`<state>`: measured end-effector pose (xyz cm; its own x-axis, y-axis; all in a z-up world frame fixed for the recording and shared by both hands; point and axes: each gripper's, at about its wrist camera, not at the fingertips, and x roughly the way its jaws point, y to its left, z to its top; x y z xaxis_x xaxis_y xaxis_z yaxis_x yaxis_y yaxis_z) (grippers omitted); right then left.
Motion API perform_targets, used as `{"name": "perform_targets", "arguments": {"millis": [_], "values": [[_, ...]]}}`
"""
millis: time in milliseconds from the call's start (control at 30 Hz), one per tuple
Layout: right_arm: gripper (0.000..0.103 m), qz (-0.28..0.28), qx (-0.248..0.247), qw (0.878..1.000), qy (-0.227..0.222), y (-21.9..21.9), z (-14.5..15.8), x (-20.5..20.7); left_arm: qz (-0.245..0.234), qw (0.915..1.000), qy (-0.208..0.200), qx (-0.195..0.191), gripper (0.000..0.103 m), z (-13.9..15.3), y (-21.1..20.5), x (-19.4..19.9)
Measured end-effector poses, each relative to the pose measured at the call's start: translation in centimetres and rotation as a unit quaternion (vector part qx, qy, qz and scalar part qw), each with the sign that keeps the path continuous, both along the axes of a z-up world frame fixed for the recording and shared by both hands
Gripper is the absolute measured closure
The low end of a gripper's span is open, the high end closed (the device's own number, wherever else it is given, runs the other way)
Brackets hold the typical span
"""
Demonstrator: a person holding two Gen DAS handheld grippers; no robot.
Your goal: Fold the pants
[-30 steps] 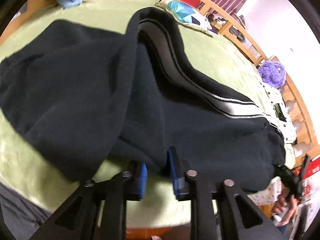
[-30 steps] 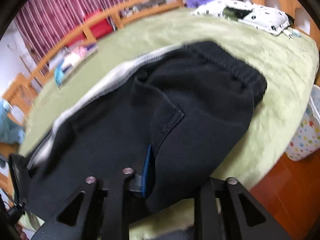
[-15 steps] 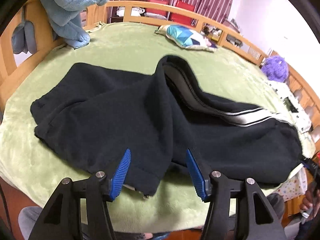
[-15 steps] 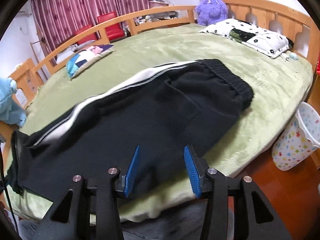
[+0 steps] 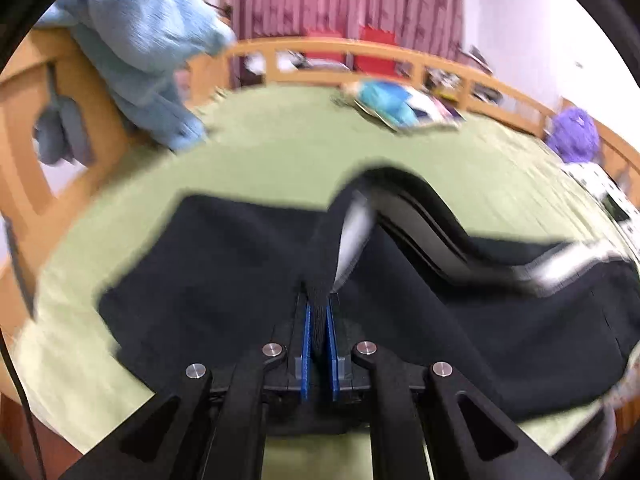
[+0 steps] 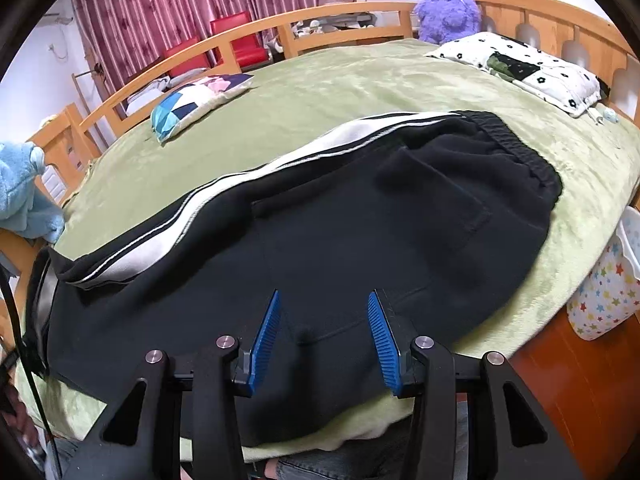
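Currently, in the left wrist view, the left gripper [image 5: 319,326] is clenched on a fold of the black pants [image 5: 224,264] — a narrow band of dark fabric is pinched between its blue pads [image 5: 306,344] and rises away from them. The pants lie spread across the green blanket [image 5: 280,132] of the bed, with a white side stripe [image 5: 350,236] running up from the pinched fold. This view is motion-blurred. A light blue plush toy [image 5: 136,60] hangs over the wooden bed rail [image 5: 24,120] at far left; a patterned cushion [image 5: 394,108] lies at the far edge.

In the right wrist view, the right gripper [image 6: 323,334] is released — its blue pads [image 6: 266,330] stand apart above the near edge of the pants [image 6: 360,232], gripping nothing. The elastic waistband [image 6: 516,148] lies to the right, the striped side along the far edge. A purple plush toy [image 6: 448,8] and a spotted pillow [image 6: 520,64] sit at far right. A star-patterned bin [image 6: 604,292] stands beside the bed on the right.
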<state>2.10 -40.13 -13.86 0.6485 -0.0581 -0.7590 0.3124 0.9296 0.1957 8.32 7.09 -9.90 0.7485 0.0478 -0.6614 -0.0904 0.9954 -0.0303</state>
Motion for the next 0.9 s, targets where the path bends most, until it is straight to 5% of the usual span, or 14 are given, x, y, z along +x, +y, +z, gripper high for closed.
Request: {"name": "perform_targets", "arguments": {"millis": [333,467,633,833,900], "values": [[0.058,0.026,-0.024,0.999,0.014,3.1,-0.1,2.9,0.100,0.9944,-0.032,0.010,0.099,2.5,7.2,8.9],[0.058,0.029,-0.022,0.999,0.023,3.7,-0.7,3.6,0.075,0.9967,-0.019,-0.026,0.099,3.1,7.5,10.6],[0.058,0.036,-0.020,0.999,0.031,4.6,-1.3,4.0,0.027,0.9990,0.008,-0.034,0.097,1.5,5.7,8.3],[0.058,0.045,-0.014,0.999,0.025,5.3,-1.3,3.5,0.036,0.9977,0.032,-0.047,0.078,-1.5,5.8,2.7],[0.058,0.049,-0.007,0.998,0.025,5.3,-1.5,3.2,0.052,0.9974,0.031,-0.040,0.058,-1.8,5.9,1.1]]}}
